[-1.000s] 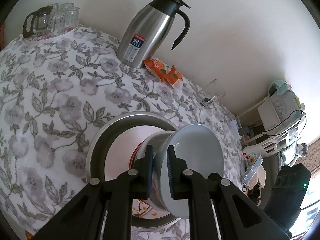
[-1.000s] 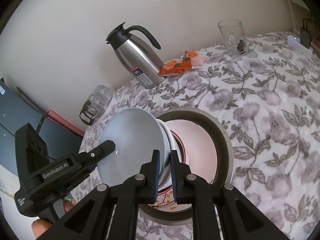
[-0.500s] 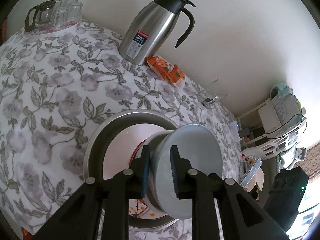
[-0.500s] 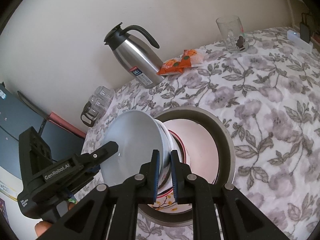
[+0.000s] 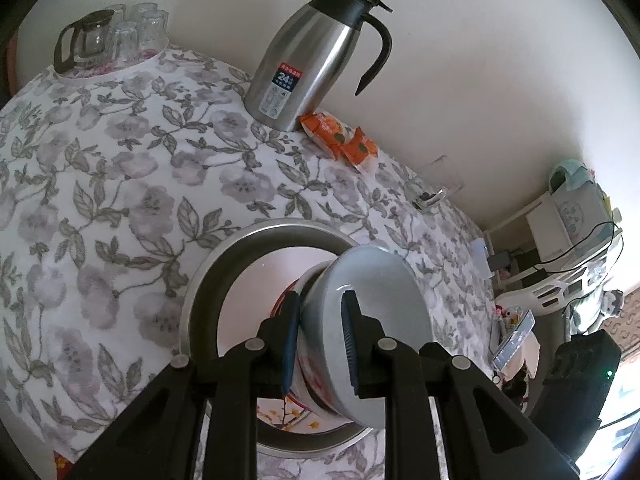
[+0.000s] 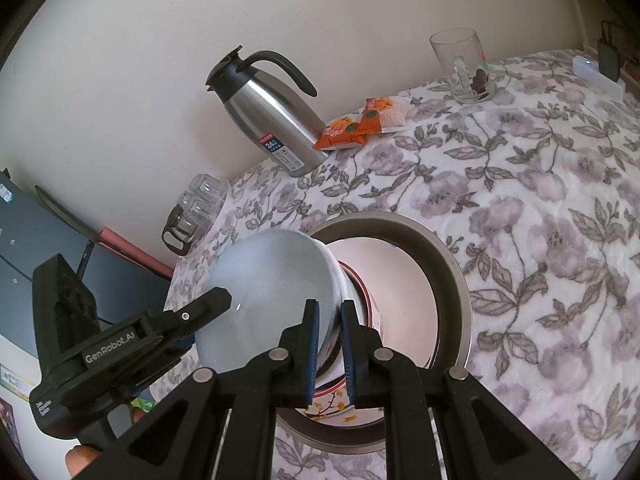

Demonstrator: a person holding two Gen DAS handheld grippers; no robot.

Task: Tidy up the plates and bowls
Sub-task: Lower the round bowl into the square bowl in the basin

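From the left wrist camera, the left gripper [image 5: 320,344] has its jaws spread on either side of the rim of a pale blue bowl [image 5: 380,320]; a gap shows on each side, so whether the pads touch the wall cannot be told. The bowl is nested in a white bowl [image 5: 310,284] with a red rim line and a flower print. Both sit on a pink plate [image 5: 252,296] inside a round metal basin [image 5: 204,280]. The basin rests on a tabletop [image 5: 100,184] covered with a grey floral cloth. Near the wall stands a steel thermos jug [image 5: 308,64] with a black handle, and two orange snack packets [image 5: 340,140] lie just beside its base. A cluster of upturned glasses and a glass pot [image 5: 108,36] stands at the far left corner, and a glass mug [image 5: 436,184] stands further right along the wall.

From the right wrist camera, the right gripper [image 6: 330,352] has its jaws close together, pinching the stacked rims of the pale blue bowl [image 6: 272,288] and the white bowl [image 6: 352,296] beneath it. The left gripper [image 6: 192,316] reaches in from the left at the opposite rim of the blue bowl. The stack stands over the pink plate [image 6: 400,280] in the metal basin [image 6: 452,276]. Behind are the thermos jug [image 6: 272,120], the snack packets [image 6: 360,124] and the glass mug [image 6: 464,68] on the tabletop [image 6: 540,184].
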